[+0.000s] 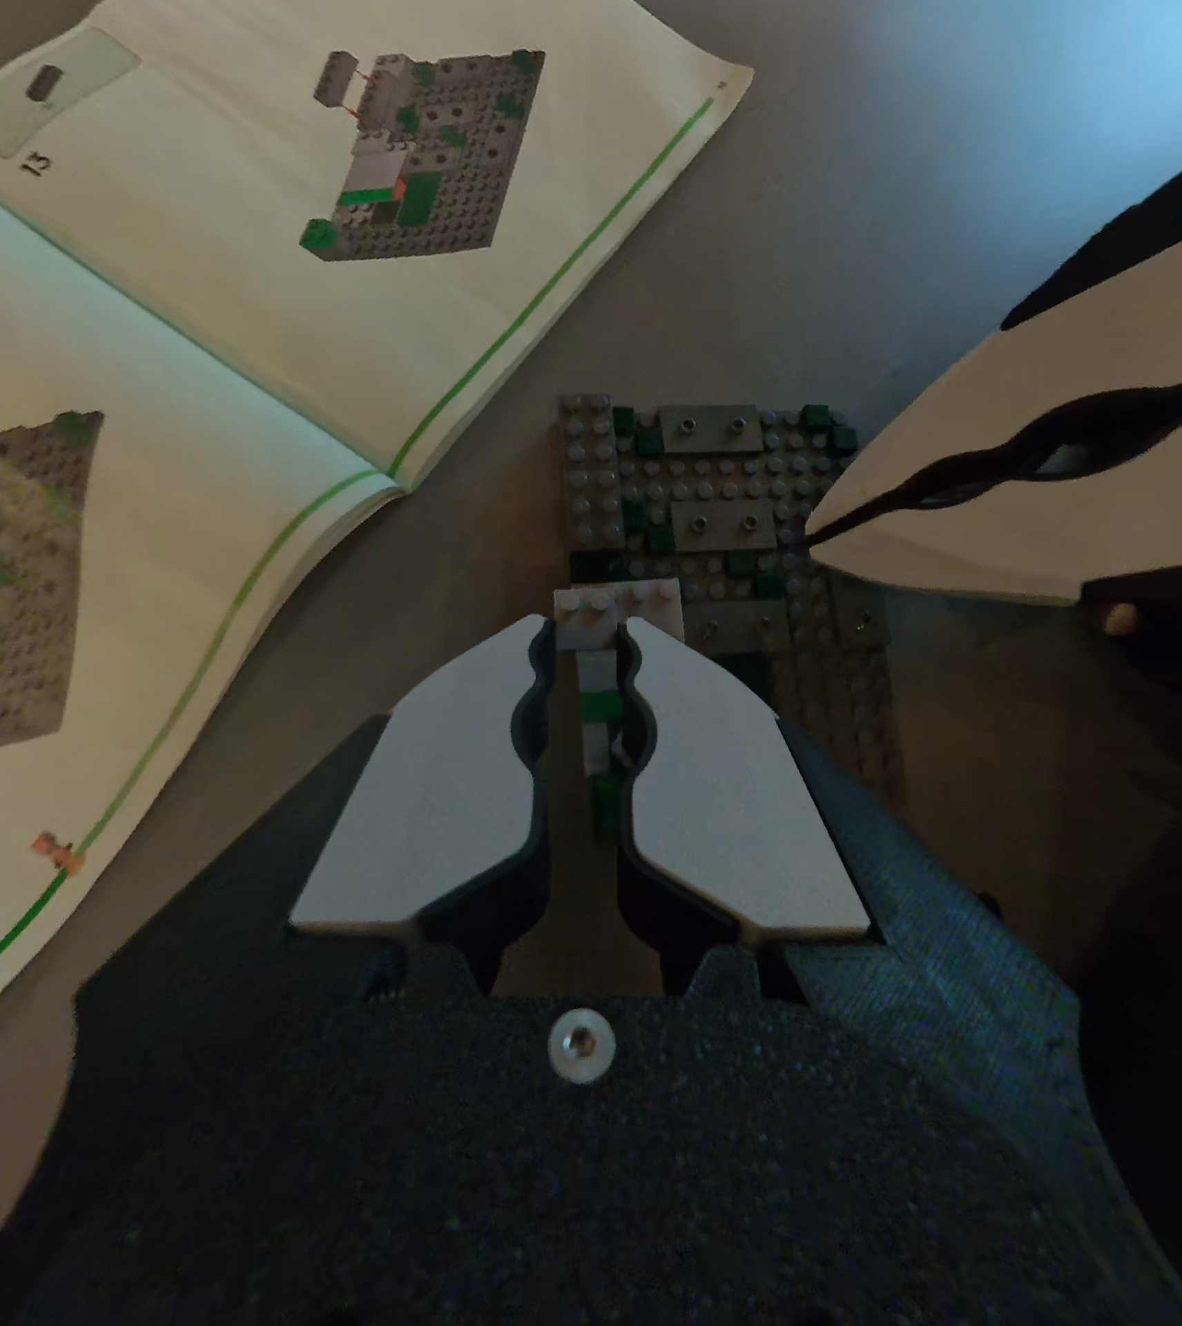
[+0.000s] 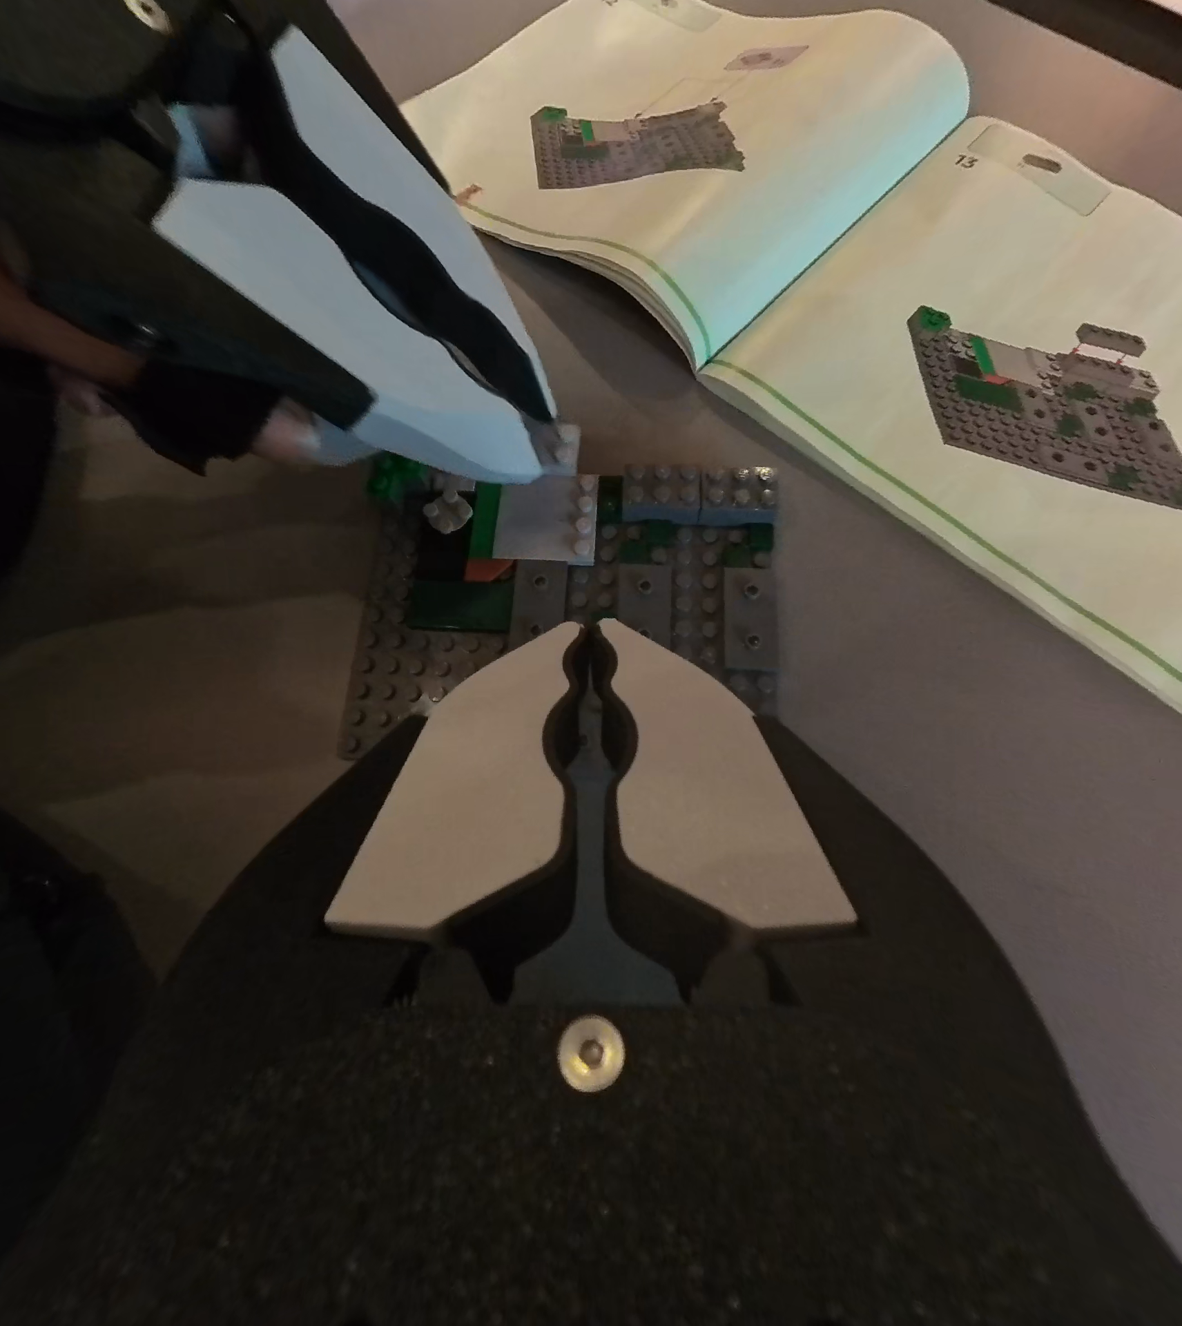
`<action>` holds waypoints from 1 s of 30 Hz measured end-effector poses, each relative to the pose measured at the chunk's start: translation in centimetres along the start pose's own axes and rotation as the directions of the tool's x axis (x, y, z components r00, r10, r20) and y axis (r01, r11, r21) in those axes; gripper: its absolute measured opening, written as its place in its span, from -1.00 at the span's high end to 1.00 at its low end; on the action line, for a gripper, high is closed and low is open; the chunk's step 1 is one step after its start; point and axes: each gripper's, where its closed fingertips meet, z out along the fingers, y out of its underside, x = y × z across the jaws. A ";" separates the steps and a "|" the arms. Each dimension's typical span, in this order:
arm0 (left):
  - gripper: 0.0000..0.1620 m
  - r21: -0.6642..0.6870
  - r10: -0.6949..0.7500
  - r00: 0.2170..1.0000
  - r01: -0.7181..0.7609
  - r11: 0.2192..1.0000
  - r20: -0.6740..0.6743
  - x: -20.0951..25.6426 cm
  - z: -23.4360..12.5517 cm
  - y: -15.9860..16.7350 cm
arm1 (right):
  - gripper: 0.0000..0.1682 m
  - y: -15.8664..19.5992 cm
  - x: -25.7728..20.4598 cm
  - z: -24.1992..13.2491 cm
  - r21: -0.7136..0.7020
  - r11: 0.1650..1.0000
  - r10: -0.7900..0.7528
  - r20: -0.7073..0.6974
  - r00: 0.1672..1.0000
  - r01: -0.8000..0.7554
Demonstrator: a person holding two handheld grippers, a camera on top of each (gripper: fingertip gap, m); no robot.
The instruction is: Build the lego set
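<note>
The dark grey lego baseplate (image 1: 710,481) lies on the table with grey tiles, green bits and a light grey block on it. My left gripper (image 1: 587,631) is shut on a small light grey studded brick (image 1: 584,617) and holds it at the near edge of the build, next to a light grey plate (image 1: 653,599). In the right wrist view the left gripper (image 2: 551,439) holds that brick (image 2: 565,448) at the far edge of the baseplate (image 2: 387,674). My right gripper (image 2: 589,630) is shut and empty over the plate's grey tiles. It also shows in the left wrist view (image 1: 812,534).
An open instruction booklet (image 1: 287,287) lies on the table left of the build; in the right wrist view the booklet (image 2: 861,287) is beyond and to the right. A gloved hand (image 2: 265,430) holds the left gripper. The table is dark and dimly lit. One gripper's finger ends stand about 6 cm off the other's.
</note>
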 end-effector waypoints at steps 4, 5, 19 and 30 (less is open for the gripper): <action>0.81 -0.005 0.004 1.000 -0.005 1.000 -0.006 0.1 0.6 -0.3 | 1.00 0.0 -0.1 0.0 0.004 1.000 0.000 0.005 1.000 0.000; 0.81 -0.005 0.004 1.000 -0.004 1.000 -0.008 0.1 0.7 -0.4 | 1.00 0.0 -0.1 0.0 0.006 1.000 0.000 0.006 1.000 0.000; 0.81 -0.044 0.015 1.000 -0.016 0.999 -0.025 0.6 1.9 -0.3 | 1.00 -0.2 -0.3 -0.1 0.022 1.000 0.003 0.023 1.000 -0.003; 0.80 -0.051 0.009 1.000 -0.010 0.999 -0.016 0.5 1.9 -0.3 | 1.00 -0.3 -0.4 -0.2 0.030 1.000 0.002 0.030 1.000 -0.002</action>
